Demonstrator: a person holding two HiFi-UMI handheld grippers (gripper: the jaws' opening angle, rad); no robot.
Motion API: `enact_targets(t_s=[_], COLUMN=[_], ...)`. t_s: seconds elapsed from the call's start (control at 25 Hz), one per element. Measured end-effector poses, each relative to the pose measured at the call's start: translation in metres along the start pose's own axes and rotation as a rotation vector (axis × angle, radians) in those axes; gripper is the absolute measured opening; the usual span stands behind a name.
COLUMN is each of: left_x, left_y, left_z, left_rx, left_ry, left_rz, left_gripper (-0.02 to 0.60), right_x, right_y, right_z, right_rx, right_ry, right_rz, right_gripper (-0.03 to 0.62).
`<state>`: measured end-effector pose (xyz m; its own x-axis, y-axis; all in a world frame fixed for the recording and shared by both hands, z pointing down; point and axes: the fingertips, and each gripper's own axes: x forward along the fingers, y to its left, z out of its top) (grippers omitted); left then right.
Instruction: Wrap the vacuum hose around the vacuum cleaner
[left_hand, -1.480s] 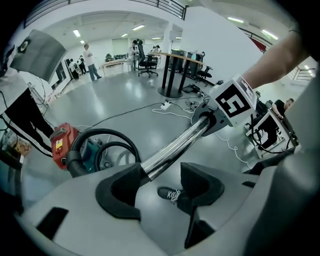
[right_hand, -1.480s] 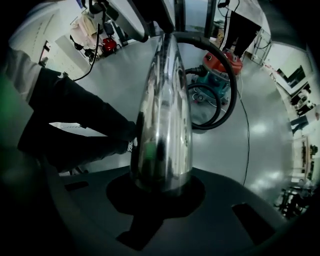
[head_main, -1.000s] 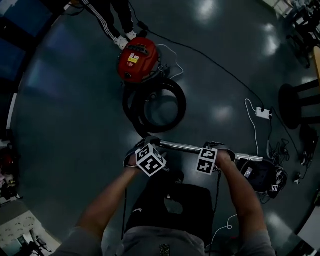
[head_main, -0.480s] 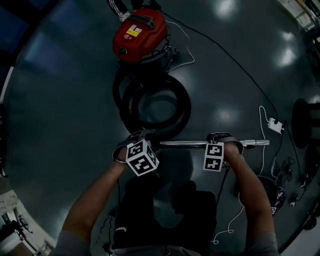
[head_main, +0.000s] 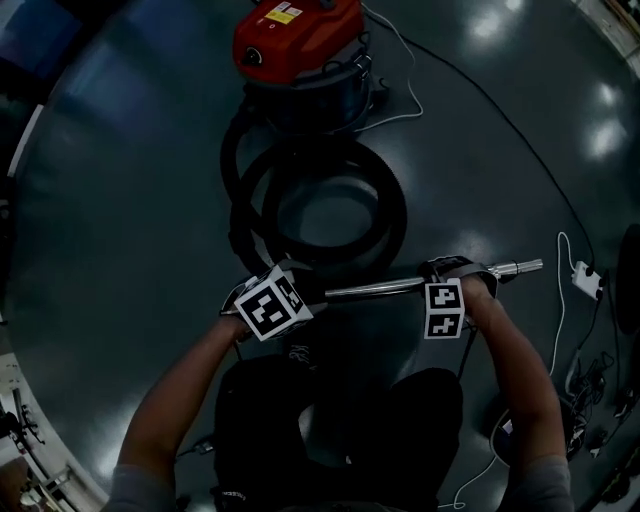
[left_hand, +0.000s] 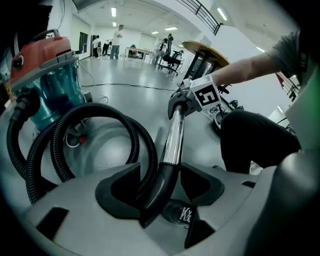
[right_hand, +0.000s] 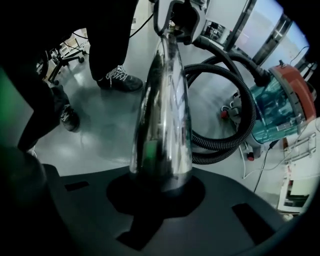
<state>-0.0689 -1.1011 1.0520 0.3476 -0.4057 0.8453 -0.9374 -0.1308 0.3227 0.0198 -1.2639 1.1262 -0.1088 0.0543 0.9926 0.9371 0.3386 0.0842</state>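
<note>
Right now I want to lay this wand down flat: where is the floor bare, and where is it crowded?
In the head view, the widest bare floor lies left of the hose coils. A smaller patch sits inside the coils. Crowded: right of the wand, with power strip and cables; and around the vacuum cleaner.

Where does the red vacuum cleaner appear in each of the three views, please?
Head view: vacuum cleaner at top centre.
Left gripper view: vacuum cleaner at upper left.
Right gripper view: vacuum cleaner at the right edge.
Shared landmark: the metal wand, visible in all three.
</note>
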Motion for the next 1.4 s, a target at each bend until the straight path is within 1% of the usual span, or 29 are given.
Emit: enact_targets(t_s=[0.12, 0.24, 0.36, 0.44, 0.6, 0.72, 1.0, 1.28, 1.4], left_x=[0.018, 0.040, 0.063, 0.077, 0.101, 0.117, 0.139, 0.157, 0.163], left_y=[0.010, 0.020, 0.030, 0.036, 0.050, 0.061, 0.080, 0.096, 0.098], left_z=[-0.012, -0.027, -0.041, -0.046, -0.047, -0.054, -0.063, -0.075, -0.079], left_rx=[0.027, 0.052, 0.110, 0.135, 0.106, 0.097, 0.138, 0.120, 0.132], left_ry=[0.006, 0.033, 0.068, 0.069, 0.038, 0.053, 0.132, 0.170, 0.195], left_rz=[0.037, 0.063, 0.101, 0.121, 0.142, 0.155, 0.178, 0.187, 0.191], left_gripper=[0.259, 0.259, 0.259, 0.259, 0.258, 0.258, 0.258, 0.252, 0.238], right_x=[0.030, 0.060, 0.084, 0.098, 0.121, 0.136, 0.159, 0.166, 0.167], right_y=[-0.006, -0.013, -0.017, -0.017, -0.019, -0.020, -0.015, -0.017, -0.016], right_z=[0.001, 0.002, -0.002, -0.006, -0.017, -0.019, -0.020, -0.020, -0.021], right_rx=[-0.014, -0.022, -0.012, -0.002, 0.018, 0.035, 0.095, 0.120, 0.115], right_ry=[-0.027, -0.037, -0.033, -0.030, 0.000, 0.016, 0.032, 0.060, 0.078], right_rz=[-0.013, -0.045, -0.061, -0.058, -0.049, -0.035, 0.024, 0.110, 0.134], right_gripper=[0.049, 0.049, 0.049, 0.049, 0.049, 0.049, 0.049, 0.049, 0.049])
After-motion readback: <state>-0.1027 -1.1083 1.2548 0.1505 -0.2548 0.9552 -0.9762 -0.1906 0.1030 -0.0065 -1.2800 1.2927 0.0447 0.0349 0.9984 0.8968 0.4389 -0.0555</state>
